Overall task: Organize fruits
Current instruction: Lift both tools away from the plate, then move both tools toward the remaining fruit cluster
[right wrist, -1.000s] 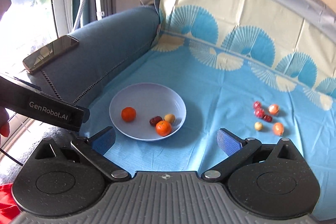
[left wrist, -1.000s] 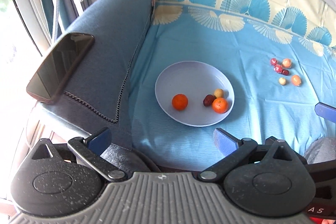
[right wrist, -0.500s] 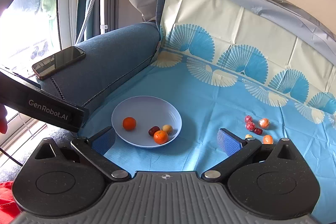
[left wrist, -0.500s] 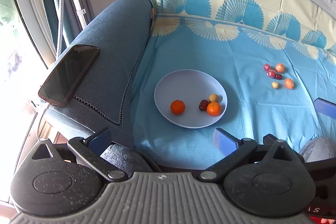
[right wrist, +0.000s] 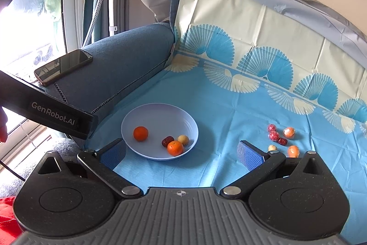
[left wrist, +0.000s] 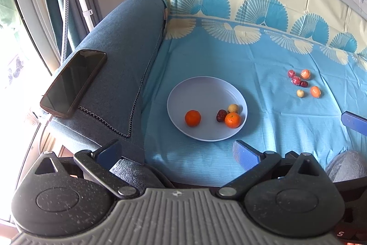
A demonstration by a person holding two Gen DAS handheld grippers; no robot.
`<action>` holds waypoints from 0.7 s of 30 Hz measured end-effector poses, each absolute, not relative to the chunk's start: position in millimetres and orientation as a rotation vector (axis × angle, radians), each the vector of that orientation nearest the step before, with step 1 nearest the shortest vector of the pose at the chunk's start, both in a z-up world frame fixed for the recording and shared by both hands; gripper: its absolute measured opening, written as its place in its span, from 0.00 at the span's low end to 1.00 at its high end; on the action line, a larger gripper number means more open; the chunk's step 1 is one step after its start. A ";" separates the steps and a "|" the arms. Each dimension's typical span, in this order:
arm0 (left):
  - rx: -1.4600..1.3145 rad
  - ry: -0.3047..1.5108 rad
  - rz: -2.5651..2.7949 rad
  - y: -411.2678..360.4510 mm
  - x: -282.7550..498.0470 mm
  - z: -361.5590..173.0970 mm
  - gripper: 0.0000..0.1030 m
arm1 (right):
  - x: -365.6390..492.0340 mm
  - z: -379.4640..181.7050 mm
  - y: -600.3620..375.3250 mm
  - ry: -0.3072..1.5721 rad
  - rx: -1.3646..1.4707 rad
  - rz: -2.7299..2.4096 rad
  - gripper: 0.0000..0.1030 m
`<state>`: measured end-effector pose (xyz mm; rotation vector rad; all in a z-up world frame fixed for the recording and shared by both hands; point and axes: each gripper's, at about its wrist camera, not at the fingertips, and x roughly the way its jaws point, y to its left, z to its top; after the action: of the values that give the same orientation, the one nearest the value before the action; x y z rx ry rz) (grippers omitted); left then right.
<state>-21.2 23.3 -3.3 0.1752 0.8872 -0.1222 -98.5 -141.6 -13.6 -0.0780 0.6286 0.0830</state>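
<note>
A pale lilac plate (left wrist: 201,88) (right wrist: 146,114) lies on the blue cloth-covered sofa seat. It holds two oranges (left wrist: 193,118) (right wrist: 175,148), a dark red date (left wrist: 221,115) and a small yellow fruit (left wrist: 233,108). Several small wrapped fruits (left wrist: 303,83) (right wrist: 281,138) lie in a cluster on the cloth to the right. My left gripper (left wrist: 176,150) is open and empty, held back from the plate. My right gripper (right wrist: 181,152) is open and empty, near the plate's front edge.
A black phone (left wrist: 73,83) (right wrist: 63,66) lies on the blue sofa armrest (left wrist: 123,56) at left. The left gripper's body (right wrist: 52,111) crosses the right wrist view at left. The sofa back (right wrist: 263,38) rises behind. A window and curtain stand far left.
Both grippers have pulled back and risen, so the plate and fruits look smaller and farther. Nothing on the cloth has moved.
</note>
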 end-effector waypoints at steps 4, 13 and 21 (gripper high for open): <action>0.183 0.895 -0.123 22.3 -19.6 -5.9 1.00 | -97.4 -16.4 -142.3 0.635 -0.074 0.084 0.99; 0.203 0.920 -0.123 12.1 -7.1 -11.0 1.00 | -88.9 -26.4 -154.3 0.656 -0.021 0.054 0.99; 0.232 0.933 -0.188 -40.7 28.1 -14.0 1.00 | -78.5 -44.5 -207.2 0.650 0.090 -0.139 0.99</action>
<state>28.1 -40.7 -14.0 0.2319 0.9334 -0.1883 -78.5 -207.2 -44.5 0.0896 0.6500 -0.1389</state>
